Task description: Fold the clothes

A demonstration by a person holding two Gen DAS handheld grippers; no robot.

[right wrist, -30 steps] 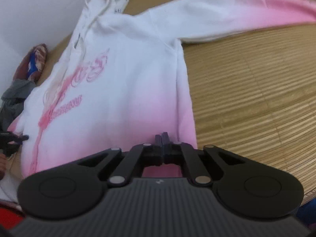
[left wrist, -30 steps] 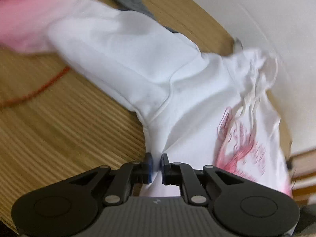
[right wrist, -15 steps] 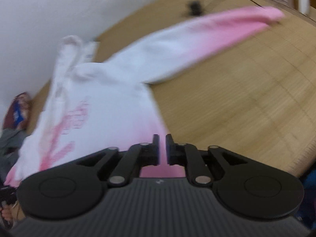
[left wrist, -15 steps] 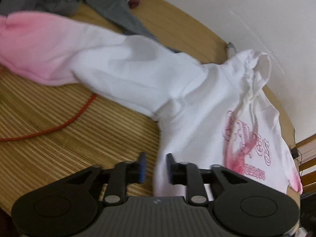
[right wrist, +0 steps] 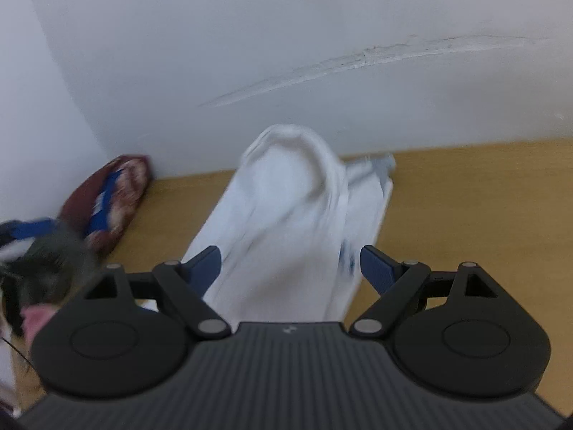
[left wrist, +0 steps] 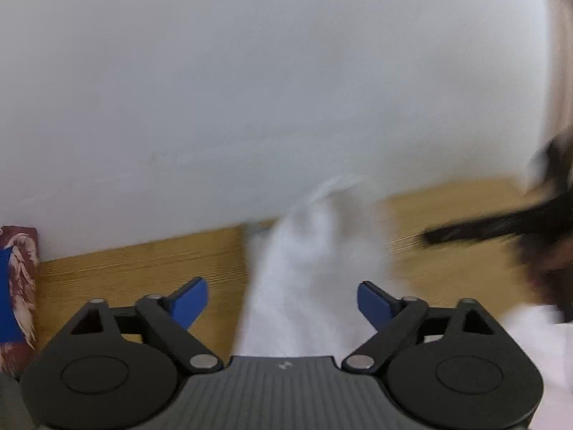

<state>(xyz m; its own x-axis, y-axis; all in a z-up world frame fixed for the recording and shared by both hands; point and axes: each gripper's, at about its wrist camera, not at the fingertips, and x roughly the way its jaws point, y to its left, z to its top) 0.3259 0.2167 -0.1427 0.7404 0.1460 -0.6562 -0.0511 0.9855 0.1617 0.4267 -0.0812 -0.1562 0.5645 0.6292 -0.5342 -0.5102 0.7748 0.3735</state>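
Even, soft indoor light, no glare. Heavy motion blur smears the white garment (left wrist: 301, 286) — worst in the left wrist view; fisheye corners vignetted dark.

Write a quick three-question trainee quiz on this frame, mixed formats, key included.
1. True or false: the left gripper is clamped on the white hooded sweatshirt.
2. The right gripper is: A open, B shut, C out of view.
3. Fill in: the dark red and blue patterned bundle lies by the wall on the light ____ table.

Key: 1 false, its jaws are spread; 2 A; 3 wooden.
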